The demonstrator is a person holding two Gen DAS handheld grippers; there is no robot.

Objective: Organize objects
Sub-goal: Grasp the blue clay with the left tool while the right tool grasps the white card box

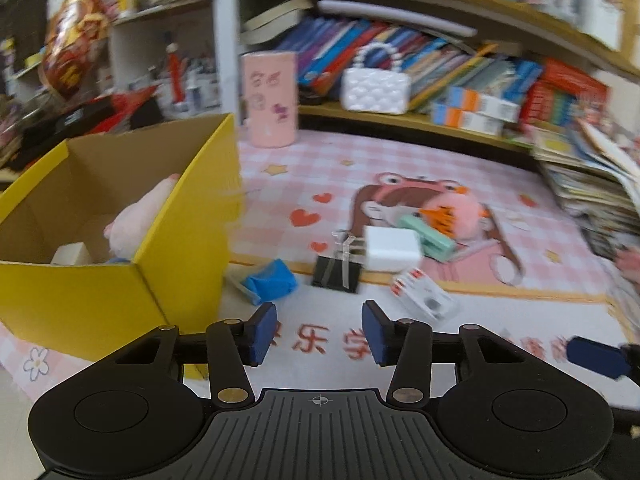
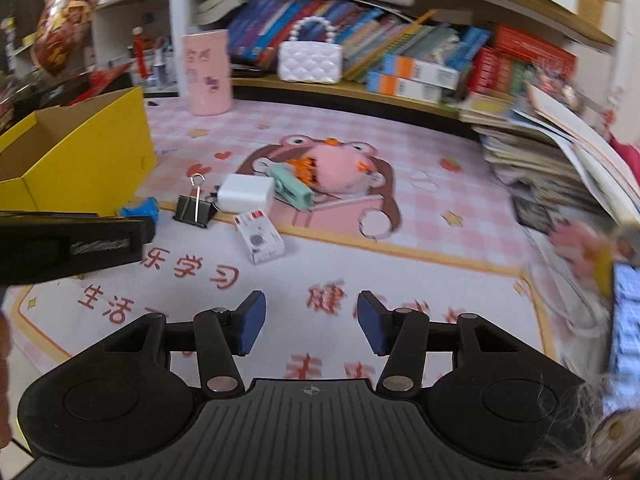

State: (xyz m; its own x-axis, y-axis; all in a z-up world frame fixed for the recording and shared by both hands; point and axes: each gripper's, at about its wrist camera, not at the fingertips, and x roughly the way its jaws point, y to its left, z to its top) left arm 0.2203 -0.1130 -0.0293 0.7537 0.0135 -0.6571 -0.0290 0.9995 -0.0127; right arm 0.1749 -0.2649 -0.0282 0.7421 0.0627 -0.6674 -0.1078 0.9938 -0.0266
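Note:
An open yellow cardboard box stands at the left of the pink mat, with a pink plush inside it. Ahead of my left gripper lie a blue item, a black binder clip, a white charger block, a mint green stapler, a pink plush toy and a small white box. Its jaws are open and hold nothing. My right gripper hovers open and empty over the mat's red lettering, nearer than the small white box and binder clip.
A pink cylinder holder and a white quilted handbag stand at the back by the bookshelf. Stacked magazines crowd the right edge. A hand and a phone show at the right in the right wrist view.

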